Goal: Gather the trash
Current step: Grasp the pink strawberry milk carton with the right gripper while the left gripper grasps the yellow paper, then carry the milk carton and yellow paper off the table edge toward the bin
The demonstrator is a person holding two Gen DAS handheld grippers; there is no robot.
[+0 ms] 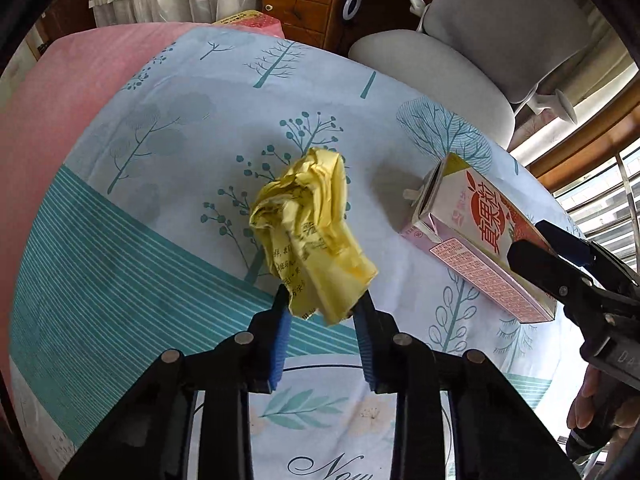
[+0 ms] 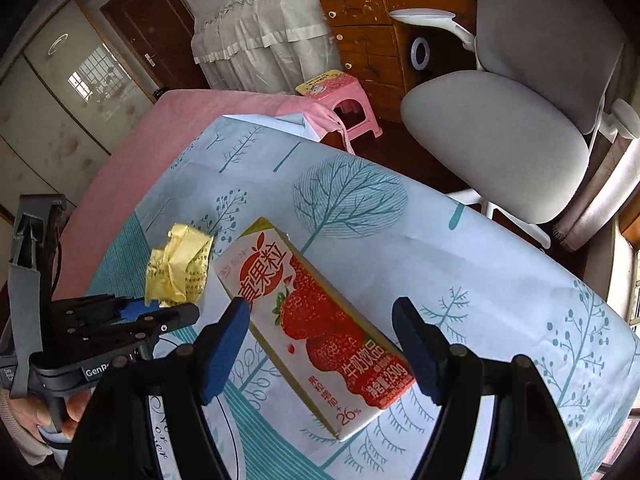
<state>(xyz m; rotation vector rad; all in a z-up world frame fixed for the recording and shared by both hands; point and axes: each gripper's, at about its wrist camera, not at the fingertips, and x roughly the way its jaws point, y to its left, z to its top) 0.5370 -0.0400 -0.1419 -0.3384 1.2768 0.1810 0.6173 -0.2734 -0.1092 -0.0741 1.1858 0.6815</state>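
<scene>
A crumpled yellow wrapper is pinched at its lower end between the blue pads of my left gripper, held just above the tree-print cloth. It also shows in the right wrist view, with the left gripper shut on it. A strawberry milk carton lies flat on the cloth between the spread fingers of my right gripper, which is open around it without touching. The carton also shows in the left wrist view, with the right gripper at its near end.
The cloth covers a bed with a pink sheet at the left. A grey office chair stands beyond the far edge. A pink stool and a wooden drawer unit stand behind it.
</scene>
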